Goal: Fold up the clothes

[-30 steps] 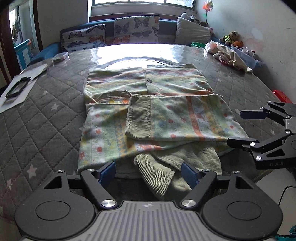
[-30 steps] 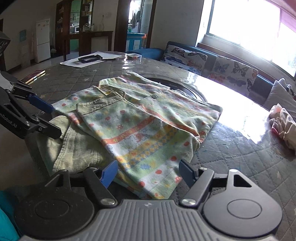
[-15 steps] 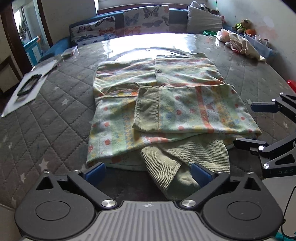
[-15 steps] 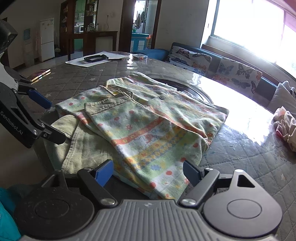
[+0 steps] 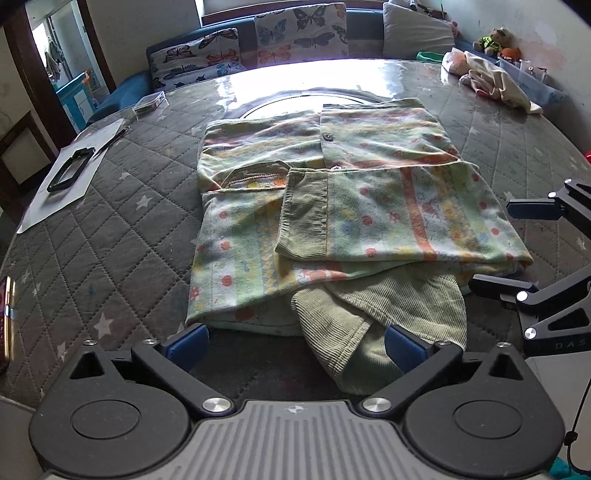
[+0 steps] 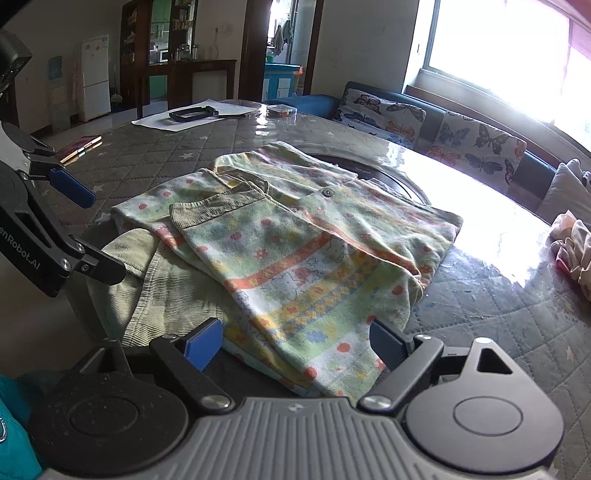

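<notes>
Only right wrist shows fridge [image 6: 95, 77] (far) — shirt [image 6: 295, 251] folded.

Your shirt [image 5: 369, 206] is pale green with orange stripes, red dots and a ribbed olive sleeve [image 5: 373, 321]; table cover [image 5: 122, 236] is grey quilted with white stars; cushions [image 5: 295, 35] carry butterflies.

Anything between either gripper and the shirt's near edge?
Nothing visible. The left gripper and right gripper are both open at the near edge of the patterned shirt, with its green corduroy collar hanging between the left gripper's fingers.
</notes>
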The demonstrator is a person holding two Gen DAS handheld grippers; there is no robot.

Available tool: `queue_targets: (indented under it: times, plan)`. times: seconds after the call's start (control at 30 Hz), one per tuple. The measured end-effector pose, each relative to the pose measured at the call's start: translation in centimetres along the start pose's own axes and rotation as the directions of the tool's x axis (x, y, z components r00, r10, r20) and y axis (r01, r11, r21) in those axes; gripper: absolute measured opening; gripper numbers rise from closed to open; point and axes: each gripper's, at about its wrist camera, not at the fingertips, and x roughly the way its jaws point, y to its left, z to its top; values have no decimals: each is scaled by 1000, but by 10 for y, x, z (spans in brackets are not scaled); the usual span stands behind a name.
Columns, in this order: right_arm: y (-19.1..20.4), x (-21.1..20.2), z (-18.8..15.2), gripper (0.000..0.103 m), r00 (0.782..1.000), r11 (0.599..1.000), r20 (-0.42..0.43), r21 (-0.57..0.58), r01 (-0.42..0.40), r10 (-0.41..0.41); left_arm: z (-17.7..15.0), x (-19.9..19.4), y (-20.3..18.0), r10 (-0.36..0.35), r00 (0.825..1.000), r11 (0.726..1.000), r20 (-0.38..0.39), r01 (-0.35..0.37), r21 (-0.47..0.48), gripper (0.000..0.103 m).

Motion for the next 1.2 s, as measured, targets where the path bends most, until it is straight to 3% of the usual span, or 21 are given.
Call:
queue_targets:
  times: [0.37,0.6,0.93,1.1,1.2]
  plan:
    - [-3,10,4,91,1000,1000,-7,6,-8,8,6,8,1,31,999,1000,-21,-31,-4,103]
    - [-6,13,5,91,1000,1000,-15,-5,-10,10,8,11,1,1,1000,1000,-25,-1,3,103]
    - [-7,6,-1,90,1000,997,-23,-77,-15,13,6,7,3,-123,990,992,-65,122,-19,65]
    - [-1,5,-5,87,999,992,-22,-124,-33,31,4,17,7,-186,975,981,-124,179,-68,52]
    - [4,5,-6,86,999,987,-20,-155,-46,44,4,16,7,-209,970,977,-122,200,-78,43]
